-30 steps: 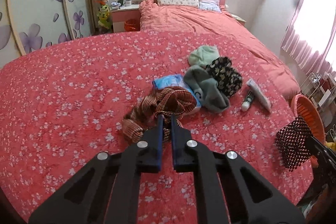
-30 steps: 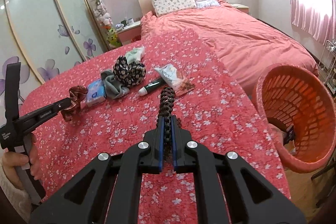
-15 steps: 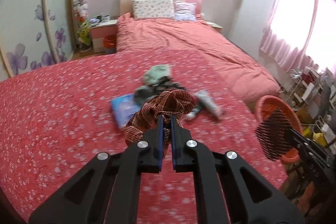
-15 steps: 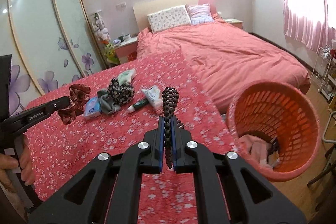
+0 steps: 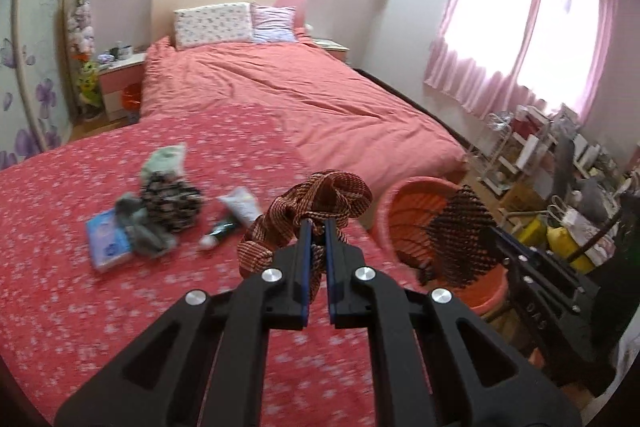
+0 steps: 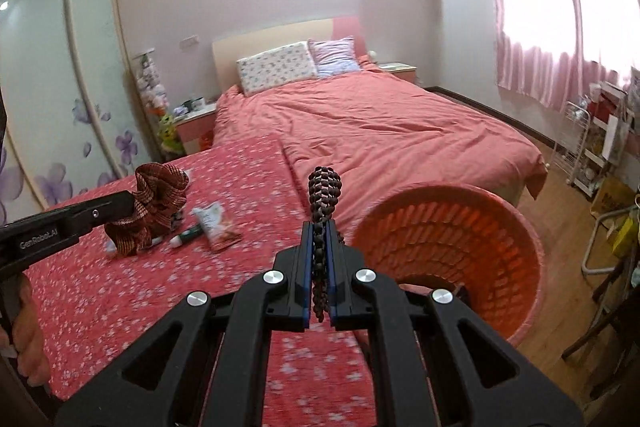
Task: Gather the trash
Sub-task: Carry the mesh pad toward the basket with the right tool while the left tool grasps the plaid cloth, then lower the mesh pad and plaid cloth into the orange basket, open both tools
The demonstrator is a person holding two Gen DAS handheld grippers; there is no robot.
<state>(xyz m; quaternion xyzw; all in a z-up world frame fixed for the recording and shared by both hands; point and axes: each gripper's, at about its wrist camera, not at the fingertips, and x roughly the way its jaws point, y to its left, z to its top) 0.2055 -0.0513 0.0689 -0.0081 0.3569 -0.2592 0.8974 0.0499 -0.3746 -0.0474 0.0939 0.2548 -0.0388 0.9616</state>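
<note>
Over the red bedspread (image 5: 60, 307), left gripper (image 5: 315, 227) pinches a soft, light scrunchie (image 5: 320, 195) mid-fold, and right gripper (image 6: 319, 227) pinches a limp dark scrunchie (image 6: 324, 187) near the basket (image 6: 520, 227).

Two scrunchies (image 5: 320, 203) (image 6: 325, 191), one orange basket (image 6: 448, 251), two pillows (image 6: 276, 67) (image 6: 334, 57), one tube (image 5: 242, 207).

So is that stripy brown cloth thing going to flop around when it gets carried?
Probably floppy: the brown cloth droops in loose folds around the left gripper. It looks light, since a small pinch holds it up. It likely won't roll.
</note>
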